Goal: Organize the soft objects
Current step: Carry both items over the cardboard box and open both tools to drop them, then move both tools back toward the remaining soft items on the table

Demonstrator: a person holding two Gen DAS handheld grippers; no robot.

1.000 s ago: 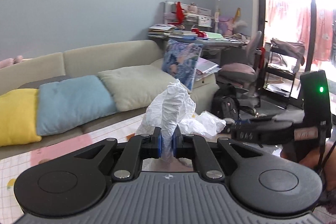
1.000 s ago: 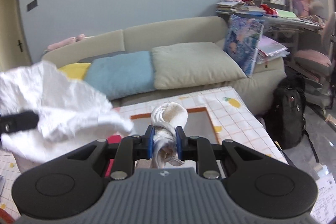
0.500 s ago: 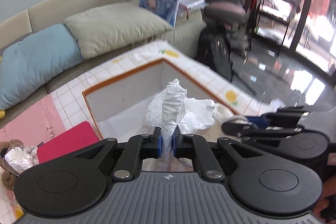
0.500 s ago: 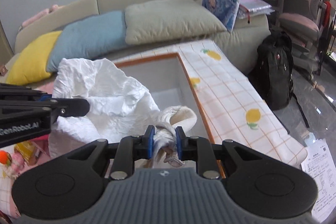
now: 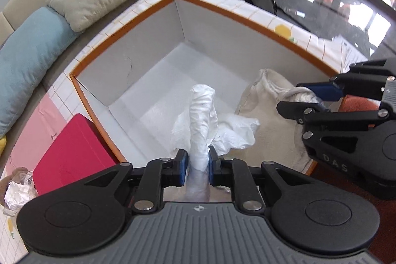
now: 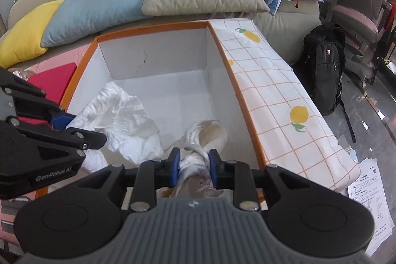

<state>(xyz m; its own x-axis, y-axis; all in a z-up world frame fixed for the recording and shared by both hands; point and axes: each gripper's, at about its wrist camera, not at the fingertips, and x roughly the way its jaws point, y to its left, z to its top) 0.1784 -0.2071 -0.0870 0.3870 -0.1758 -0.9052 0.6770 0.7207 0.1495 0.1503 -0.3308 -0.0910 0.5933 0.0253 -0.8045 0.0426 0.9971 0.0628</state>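
A large box with an orange rim and white inside stands open below both grippers. My left gripper holds a crumpled white cloth over the box's near side. Its jaws are opening, and the cloth is still between the pads. My right gripper holds a cream cloth that hangs down onto the box floor. Its jaws are opening too, with the fabric still filling the gap. In the right wrist view the white cloth spreads out beside the left gripper. The left wrist view shows the right gripper on the cream cloth.
A flat red block lies left of the box, with a crumpled silvery wad nearer me. A lemon-print tablecloth covers the table on the right. Behind are sofa cushions. On the floor are a black backpack and papers.
Both grippers have tipped downward and sunk toward the box, carrying their cloths. The blue pads of each stand a little wider apart than before.
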